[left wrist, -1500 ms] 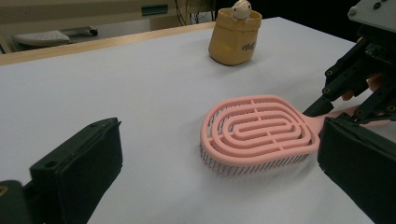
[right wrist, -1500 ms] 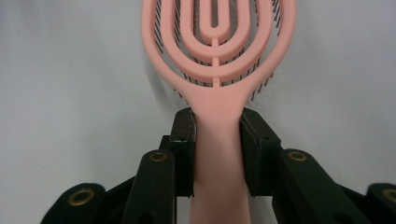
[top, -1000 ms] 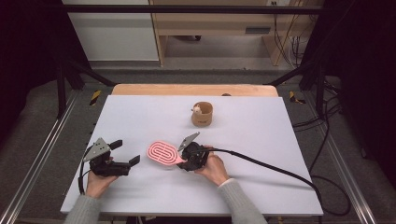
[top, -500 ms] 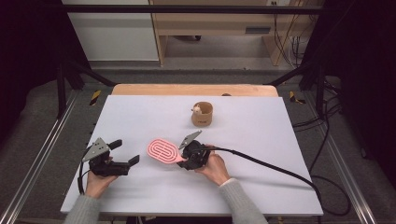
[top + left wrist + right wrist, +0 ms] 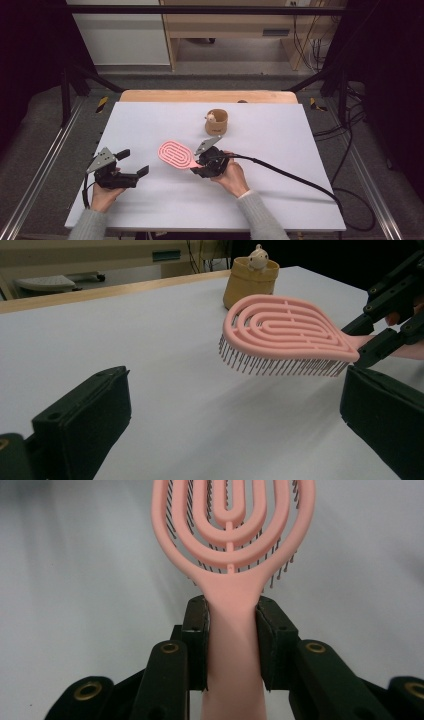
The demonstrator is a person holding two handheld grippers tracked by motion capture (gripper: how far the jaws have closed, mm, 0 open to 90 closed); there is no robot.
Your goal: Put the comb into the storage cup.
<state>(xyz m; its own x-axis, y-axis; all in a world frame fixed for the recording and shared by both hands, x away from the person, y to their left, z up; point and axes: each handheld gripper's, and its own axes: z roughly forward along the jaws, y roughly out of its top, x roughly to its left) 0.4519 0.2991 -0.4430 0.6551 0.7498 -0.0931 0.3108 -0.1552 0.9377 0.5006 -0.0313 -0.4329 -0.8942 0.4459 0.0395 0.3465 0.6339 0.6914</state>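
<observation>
My right claw [image 5: 231, 630] is clamped on the handle of the pink hairbrush [image 5: 176, 154], which now hangs higher off the table [image 5: 280, 200] than a second ago, near its middle, so the lift is under way. My left claw [image 5: 131, 172] waits wide and empty near the front left corner.

Bare counter [image 5: 300, 190] lies open all round; a tan cup [image 5: 217, 123] stands just beyond the pink hairbrush [image 5: 175, 154]
</observation>
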